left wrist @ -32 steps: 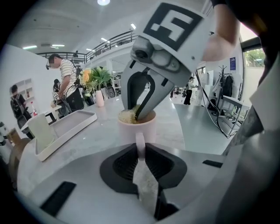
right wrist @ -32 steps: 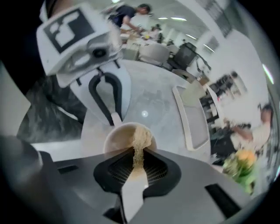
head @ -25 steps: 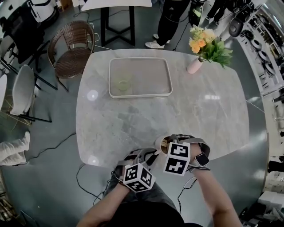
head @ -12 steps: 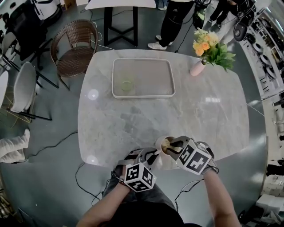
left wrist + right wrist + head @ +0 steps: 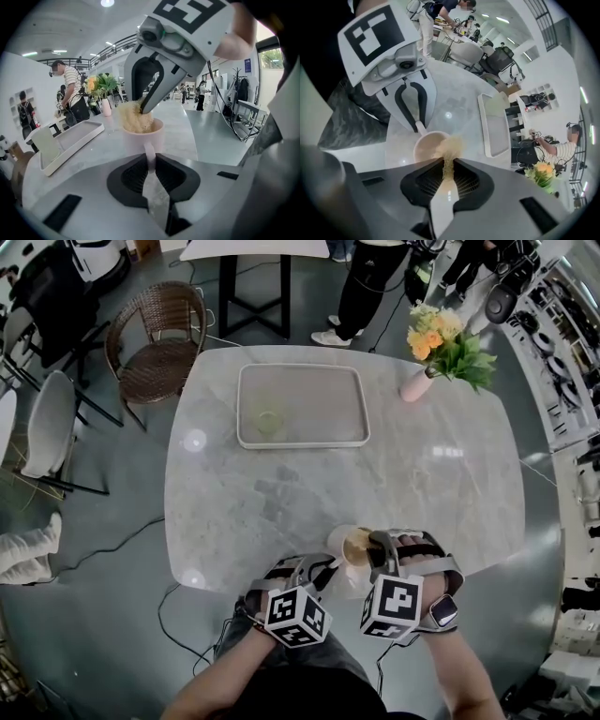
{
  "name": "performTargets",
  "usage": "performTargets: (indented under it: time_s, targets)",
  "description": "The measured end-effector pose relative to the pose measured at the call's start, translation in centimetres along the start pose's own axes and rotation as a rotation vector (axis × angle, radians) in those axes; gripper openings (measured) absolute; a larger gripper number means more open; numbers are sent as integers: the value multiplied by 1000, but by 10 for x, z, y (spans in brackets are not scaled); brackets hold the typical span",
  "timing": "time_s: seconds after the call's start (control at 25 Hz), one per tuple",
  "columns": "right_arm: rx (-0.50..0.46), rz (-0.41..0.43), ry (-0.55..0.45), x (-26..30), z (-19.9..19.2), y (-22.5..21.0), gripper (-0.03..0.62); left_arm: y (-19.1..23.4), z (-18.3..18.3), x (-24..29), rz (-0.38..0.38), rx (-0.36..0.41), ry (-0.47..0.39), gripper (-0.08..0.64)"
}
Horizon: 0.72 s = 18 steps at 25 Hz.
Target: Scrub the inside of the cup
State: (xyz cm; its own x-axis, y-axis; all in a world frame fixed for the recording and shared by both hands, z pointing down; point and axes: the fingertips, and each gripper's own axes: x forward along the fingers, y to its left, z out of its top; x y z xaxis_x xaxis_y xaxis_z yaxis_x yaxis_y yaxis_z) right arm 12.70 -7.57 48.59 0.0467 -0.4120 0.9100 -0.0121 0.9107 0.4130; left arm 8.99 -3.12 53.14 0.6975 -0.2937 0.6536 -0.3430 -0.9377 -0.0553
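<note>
**Two Grippers, One Cup at the Table's Near Edge**

Head view: one pale cup (image 5: 336, 541) is standing at the near edge of the marble table (image 5: 422, 484), with one tray (image 5: 302, 441) and one flower vase (image 5: 415, 383) sitting well beyond it.

Left gripper view: the left gripper (image 5: 150, 161) is pinching the cup's single handle (image 5: 149, 151) between closed jaws.

Right gripper view: the right gripper (image 5: 447, 169) is clamping one tan scrubber (image 5: 451, 147), which is dipping into the cup.

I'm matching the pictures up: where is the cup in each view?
Head view: cup low centre, at the table's near edge.
Left gripper view: centre, handle between the jaws.
Right gripper view: left of centre, behind the gripped sponge.
Shared landmark: the tray.
</note>
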Motion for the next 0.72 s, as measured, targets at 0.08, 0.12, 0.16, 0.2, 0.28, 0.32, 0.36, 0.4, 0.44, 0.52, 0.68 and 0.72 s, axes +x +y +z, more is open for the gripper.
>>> performTargets:
  time_s: [0.08, 0.12, 0.16, 0.2, 0.28, 0.32, 0.36, 0.4, 0.44, 0.52, 0.68, 0.72]
  targets:
    - [29, 52, -3, -1, 4, 8, 60, 0, -2, -1, 2, 0, 2, 58]
    - [58, 89, -14, -2, 6, 11, 60, 0, -3, -1, 3, -3, 3, 58]
    - [93, 132, -31, -2, 9, 15, 60, 0, -3, -1, 4, -6, 5, 58]
    - [134, 180, -55, -3, 11, 19, 60, 1, -3, -1, 4, -10, 6, 58]
    - [229, 278, -114, -6, 18, 25, 60, 1, -3, 0, 3, -13, 10, 58]
    - [277, 313, -143, -8, 21, 27, 60, 2, -4, 0, 1, -13, 12, 58]
    - [321, 336, -167, -10, 23, 26, 60, 2, -4, -1, 0, -14, 14, 58]
    - [364, 347, -190, -12, 25, 24, 60, 2, -5, -1, -2, -14, 15, 58]
    - [405, 349, -210, -14, 26, 21, 60, 2, -6, -2, -4, -16, 14, 58]
    - [470, 333, -239, -15, 27, 14, 60, 1, -6, -3, -8, -22, 10, 58]
    - [562, 318, -274, -11, 27, 9, 60, -1, -7, -5, -17, -27, 7, 58]
    - [581, 334, -287, -9, 29, 11, 60, -2, -8, -5, -20, -24, 11, 58]
